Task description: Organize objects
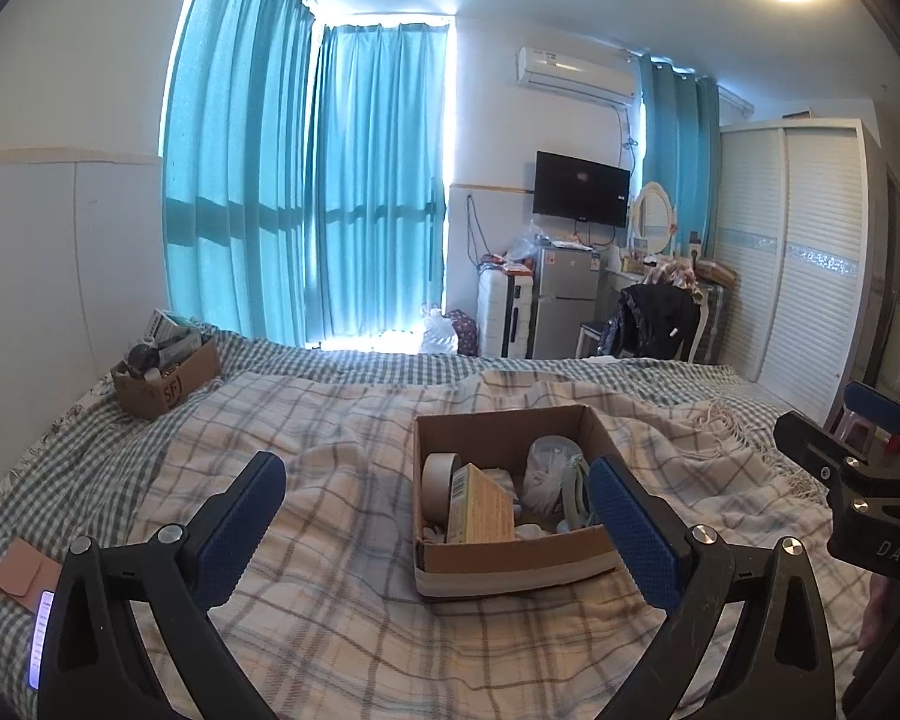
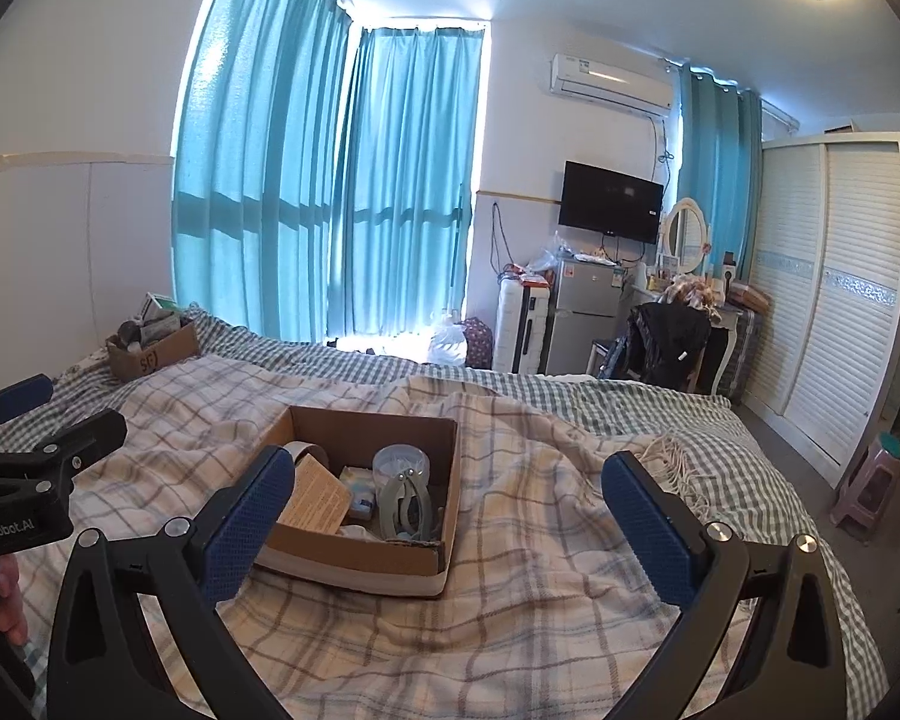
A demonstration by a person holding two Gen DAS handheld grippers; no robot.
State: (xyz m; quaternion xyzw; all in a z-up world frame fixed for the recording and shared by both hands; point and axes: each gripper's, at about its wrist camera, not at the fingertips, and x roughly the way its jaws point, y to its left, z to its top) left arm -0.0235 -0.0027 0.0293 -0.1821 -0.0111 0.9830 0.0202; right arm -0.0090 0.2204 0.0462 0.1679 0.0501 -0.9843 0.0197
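An open cardboard box (image 1: 510, 558) sits on the plaid blanket, also in the right wrist view (image 2: 360, 564). It holds a tape roll (image 1: 437, 471), a tan carton (image 1: 480, 504), a clear round container (image 2: 399, 462) and a grey tool (image 2: 408, 507). My left gripper (image 1: 438, 510) is open and empty, held above the bed just in front of the box. My right gripper (image 2: 450, 510) is open and empty, to the right of the box's near end. A second cardboard box (image 1: 165, 381) full of items stands at the bed's far left (image 2: 150, 354).
A brown card (image 1: 24, 573) and a lit phone (image 1: 39, 639) lie on the bed at the near left. Teal curtains, a fridge (image 1: 564, 306), a chair with a black jacket (image 2: 669, 342), a wardrobe (image 2: 828, 294) and a stool (image 2: 870, 480) stand beyond the bed.
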